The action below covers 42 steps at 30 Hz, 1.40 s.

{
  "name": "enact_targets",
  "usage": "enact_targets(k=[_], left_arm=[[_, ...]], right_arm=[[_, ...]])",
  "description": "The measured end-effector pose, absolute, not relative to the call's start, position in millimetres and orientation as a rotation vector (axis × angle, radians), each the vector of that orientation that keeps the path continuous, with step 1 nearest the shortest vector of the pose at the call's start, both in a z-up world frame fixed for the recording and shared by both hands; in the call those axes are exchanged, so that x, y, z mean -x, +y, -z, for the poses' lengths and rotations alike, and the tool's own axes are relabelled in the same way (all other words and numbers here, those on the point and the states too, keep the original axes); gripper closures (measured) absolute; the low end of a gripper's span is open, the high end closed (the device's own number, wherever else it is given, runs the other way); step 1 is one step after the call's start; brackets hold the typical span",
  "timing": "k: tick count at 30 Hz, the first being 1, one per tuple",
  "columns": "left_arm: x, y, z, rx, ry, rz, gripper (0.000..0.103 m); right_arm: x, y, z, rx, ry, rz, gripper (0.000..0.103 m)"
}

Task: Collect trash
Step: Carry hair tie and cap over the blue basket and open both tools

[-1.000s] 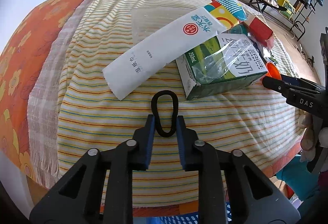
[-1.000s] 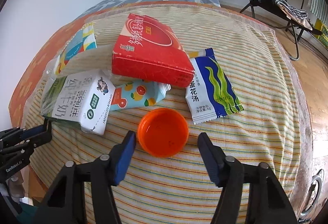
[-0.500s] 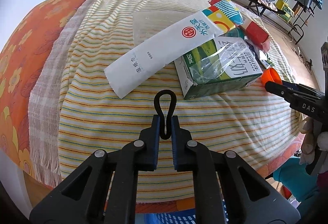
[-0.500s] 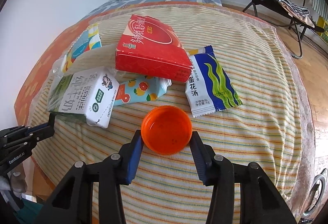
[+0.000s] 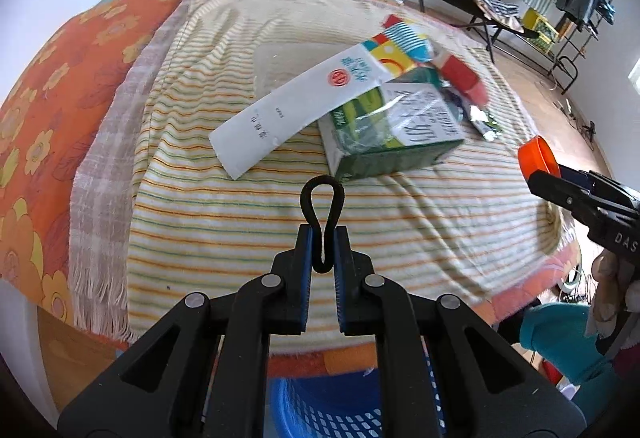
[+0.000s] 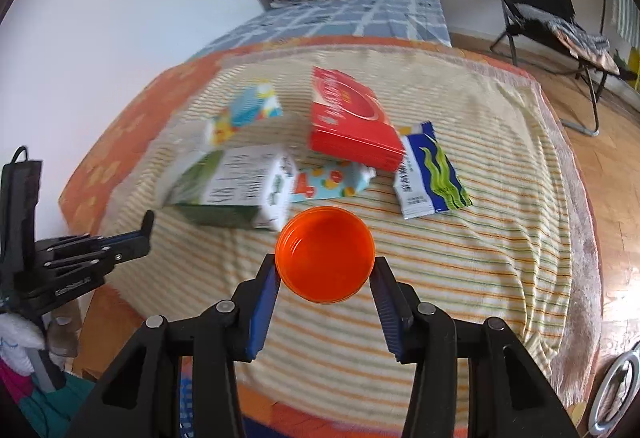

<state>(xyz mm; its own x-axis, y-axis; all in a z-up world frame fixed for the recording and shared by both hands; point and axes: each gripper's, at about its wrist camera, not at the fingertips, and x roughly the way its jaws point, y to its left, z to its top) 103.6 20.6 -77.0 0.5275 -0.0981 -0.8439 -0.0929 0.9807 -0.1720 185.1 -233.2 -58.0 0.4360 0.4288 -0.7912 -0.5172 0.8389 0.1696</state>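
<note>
Left wrist view shows a striped blanket (image 5: pixel 224 213) spread over the bed, with a blue basket (image 5: pixel 320 410) below its near edge. On the blanket lie a green milk carton (image 5: pixel 394 137) and a long white packet (image 5: pixel 296 109) leaning across its top. The left gripper (image 5: pixel 323 238) is pressed together on a black hair tie (image 5: pixel 322 197), whose loop sticks up between the pads. In the right wrist view, a red box (image 6: pixel 352 121), a blue soup packet (image 6: pixel 430 169) and a small fruit-print carton (image 6: pixel 332 183) lie close together. The right gripper (image 6: pixel 325 272) pinches an orange lid (image 6: pixel 325 254), held above the blanket.
</note>
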Motion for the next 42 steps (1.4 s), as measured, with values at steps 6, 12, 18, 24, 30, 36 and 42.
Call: enact_targets(k=[6,12,18,24,30,36,42], left_arm=[[-78.0,4.7,62.3,0.197,0.995,0.055,0.095],[-50.2,-16.1,58.7,0.171,0.998,0.113,0.095],[-23.4,-33.0,70.6,0.176,1.045,0.169,0.095],[-0.5,-47.5,86.9,0.162,1.088,0.193,0.095],[10.1,-56.1,100.0,0.152,1.124,0.213,0.095],[13.8,-59.2,111.2,0.142,1.165,0.225,0.095],[12.6,-57.6,113.4,0.15,1.177,0.226,0.095]], right_arm=[[-146.2,-230.6,44.2,0.155,0.902,-0.641,0.055],[-111.0,-236.4,48.8,0.156,0.916,-0.674,0.055],[-79.3,-246.8,61.0,0.16,0.938,-0.689,0.055],[-58.7,-254.9,78.1,0.153,0.98,-0.697,0.055],[-43.8,-256.2,94.8,0.162,1.014,-0.705,0.055],[-35.0,-251.1,107.6,0.186,1.042,-0.716,0.055],[-30.1,-245.5,115.5,0.205,1.057,-0.728,0.054]])
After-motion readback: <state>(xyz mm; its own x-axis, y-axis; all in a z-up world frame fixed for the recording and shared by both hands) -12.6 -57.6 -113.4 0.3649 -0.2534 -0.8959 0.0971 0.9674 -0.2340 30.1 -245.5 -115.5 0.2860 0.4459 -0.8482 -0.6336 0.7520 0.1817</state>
